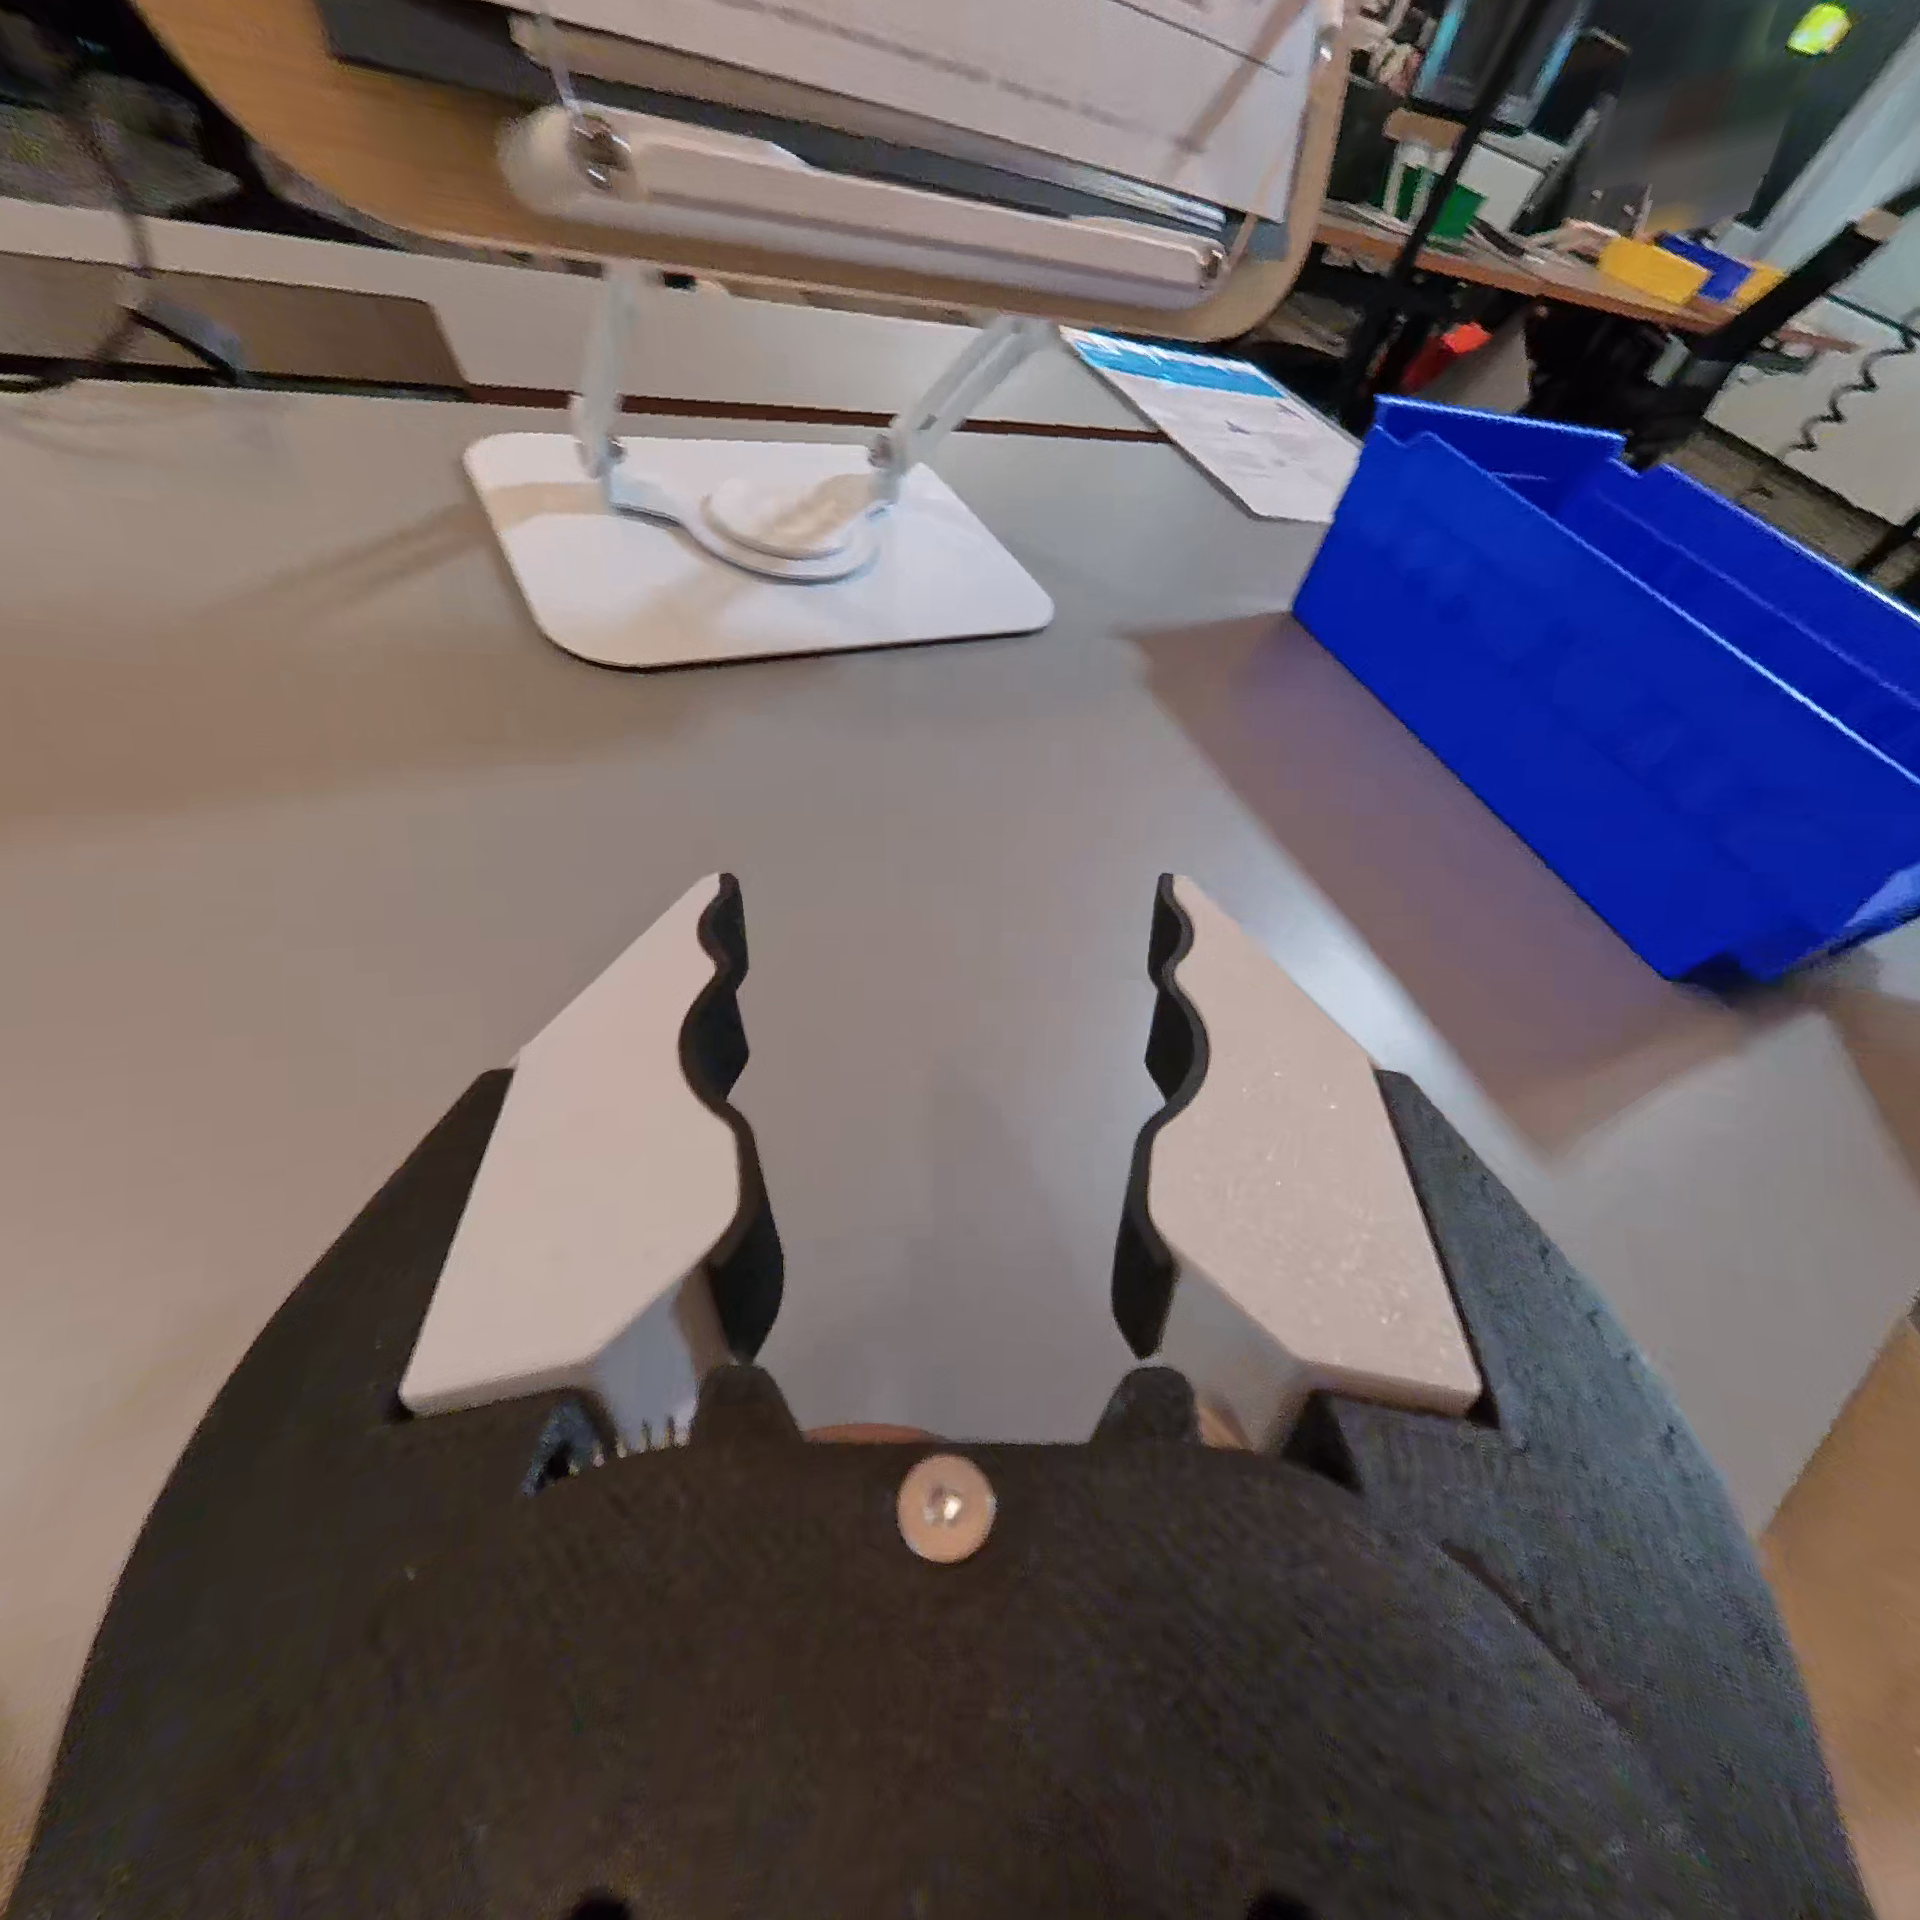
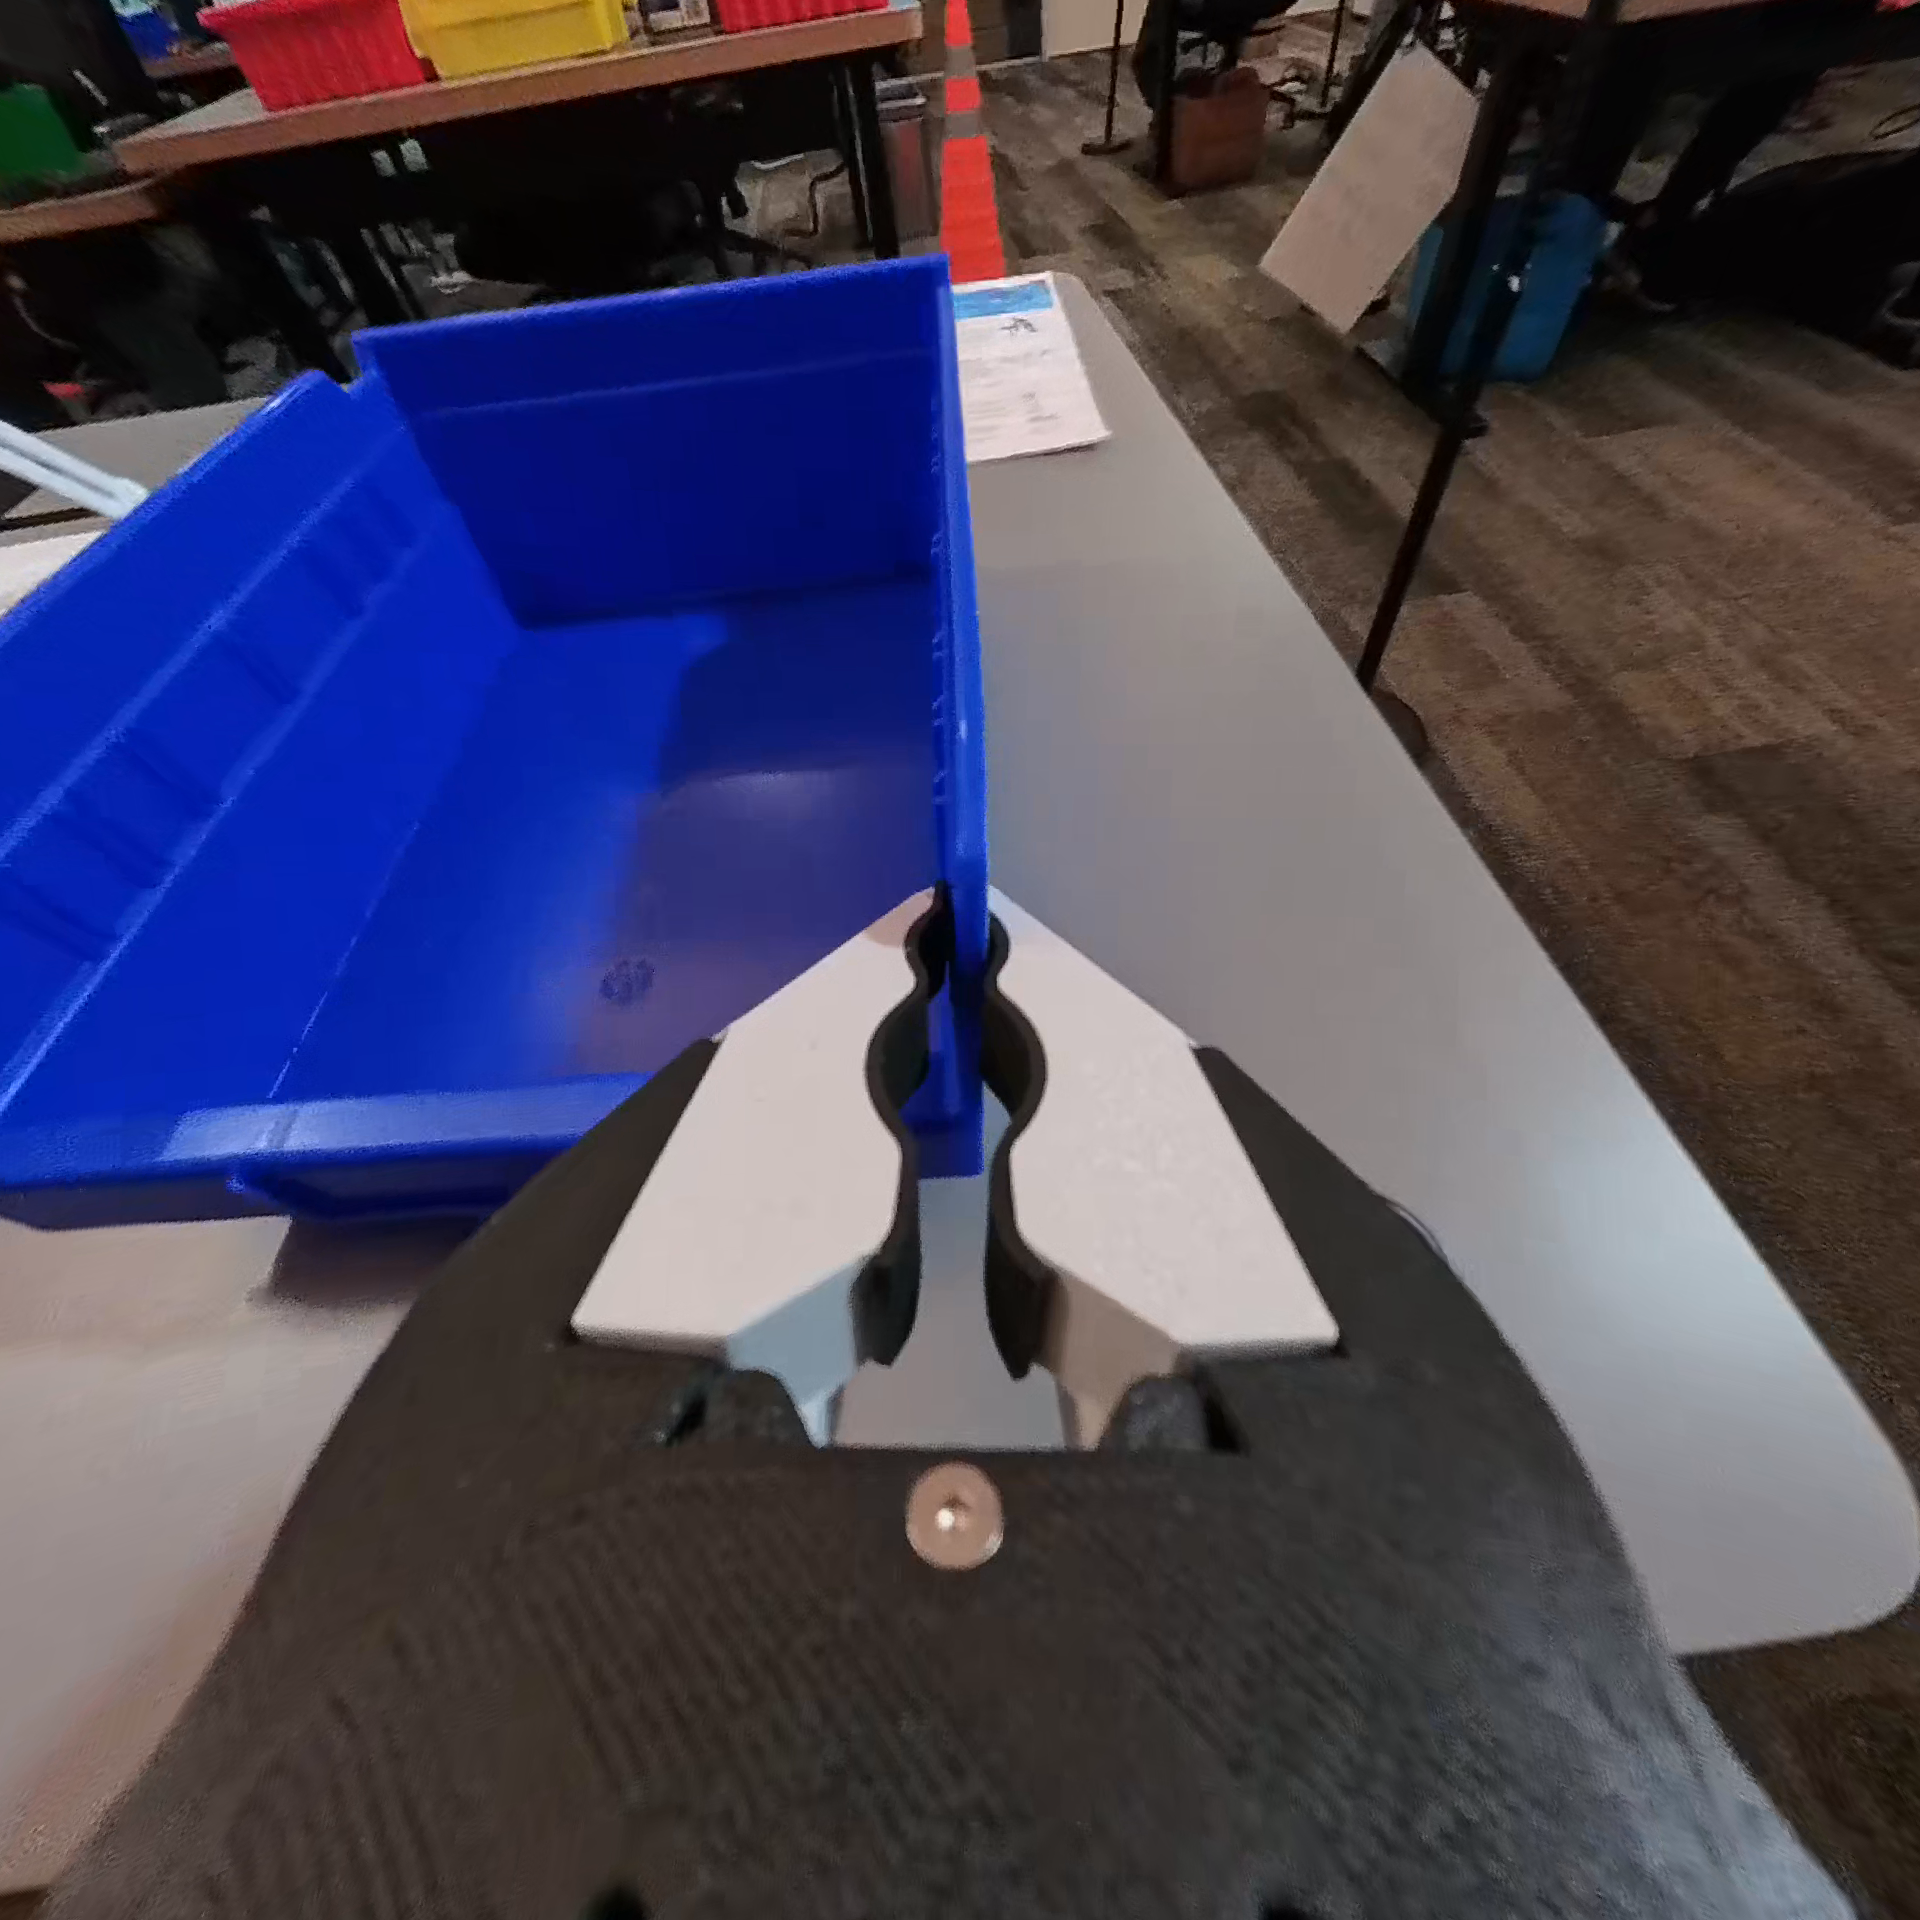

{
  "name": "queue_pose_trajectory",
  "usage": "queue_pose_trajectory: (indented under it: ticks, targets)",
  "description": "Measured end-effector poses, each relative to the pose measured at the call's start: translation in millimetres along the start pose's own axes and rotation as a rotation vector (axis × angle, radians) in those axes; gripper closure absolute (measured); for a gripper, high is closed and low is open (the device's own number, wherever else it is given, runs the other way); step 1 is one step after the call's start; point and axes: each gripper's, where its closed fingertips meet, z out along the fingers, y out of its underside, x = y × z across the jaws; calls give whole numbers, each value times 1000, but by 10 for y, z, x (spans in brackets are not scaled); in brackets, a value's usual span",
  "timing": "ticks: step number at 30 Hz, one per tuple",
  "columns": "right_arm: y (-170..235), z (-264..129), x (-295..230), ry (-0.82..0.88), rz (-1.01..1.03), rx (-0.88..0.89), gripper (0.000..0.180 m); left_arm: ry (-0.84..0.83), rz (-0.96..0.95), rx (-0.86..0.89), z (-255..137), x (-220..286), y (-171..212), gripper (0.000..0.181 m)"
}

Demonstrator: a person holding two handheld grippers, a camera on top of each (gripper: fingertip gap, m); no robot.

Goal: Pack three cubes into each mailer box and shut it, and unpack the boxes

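No cubes or mailer boxes show in either view. My right gripper is shut on the right side wall of a blue plastic bin, near its front corner; the bin looks empty and its near end seems slightly raised off the grey table. My left gripper is open and empty, held low over the bare grey table. The same blue bin lies to its right in the left wrist view.
A white stand holding a wood-edged board stands ahead of the left gripper. A printed sheet lies at the table's far right corner. The table's right edge drops to carpet floor. Other tables with red and yellow bins stand behind. Spacing between my two grippers at the tips: around 55 cm.
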Motion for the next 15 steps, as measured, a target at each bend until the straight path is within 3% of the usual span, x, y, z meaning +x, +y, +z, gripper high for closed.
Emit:
queue_pose_trajectory:
  ticks: [1, 9, 15]
  targets:
    - [-7, 11, 26, 3, 0, 7, 180, -26, 3, 12, -41, -63, -22, 104]
    - [-32, 11, 357, 68, -54, -5, 177, -132, -23, 73, -331, -360, -98, 104]
    - [-42, 27, 421, -49, -83, 2, 180, -178, -39, 108, -498, -513, -127, 105]
